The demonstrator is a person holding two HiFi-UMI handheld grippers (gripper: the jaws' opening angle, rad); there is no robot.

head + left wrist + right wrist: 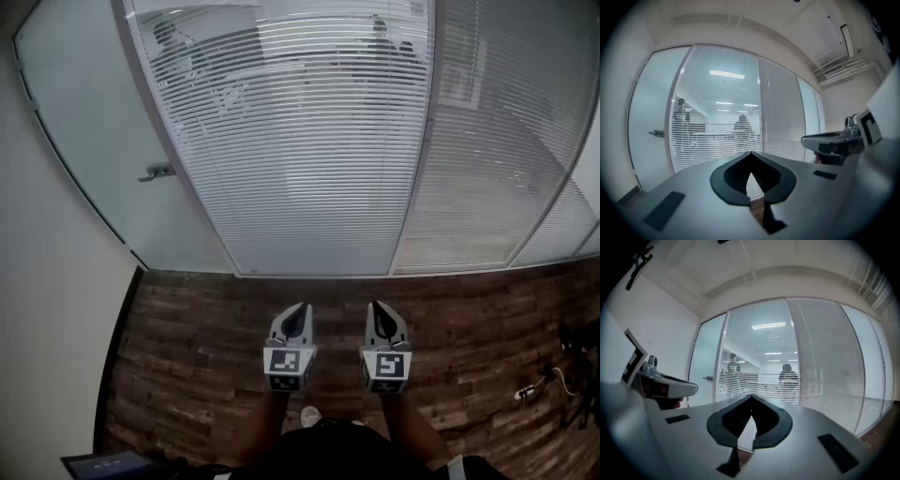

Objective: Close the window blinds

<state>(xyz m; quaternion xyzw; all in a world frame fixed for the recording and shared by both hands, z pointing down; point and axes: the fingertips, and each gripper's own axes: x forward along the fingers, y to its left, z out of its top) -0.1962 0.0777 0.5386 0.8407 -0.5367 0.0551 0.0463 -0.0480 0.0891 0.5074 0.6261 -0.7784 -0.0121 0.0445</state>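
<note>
Blinds [309, 141] at 12 o'clock, slats open, room behind shows through. Left tool [300, 311] and right tool [378, 309] at 6 o'clock, both closed, empty, well apart from the blinds. Risk: grabbing slats would bend them. No wand or cord visible; the blinds' top is cut off.

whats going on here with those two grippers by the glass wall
A person faces a glass office wall, holding the left gripper and right gripper side by side, low and short of the glass. Both have their jaws together with nothing in them. The middle blinds have open slats, so the room behind shows through; neither gripper is touching them.
</note>
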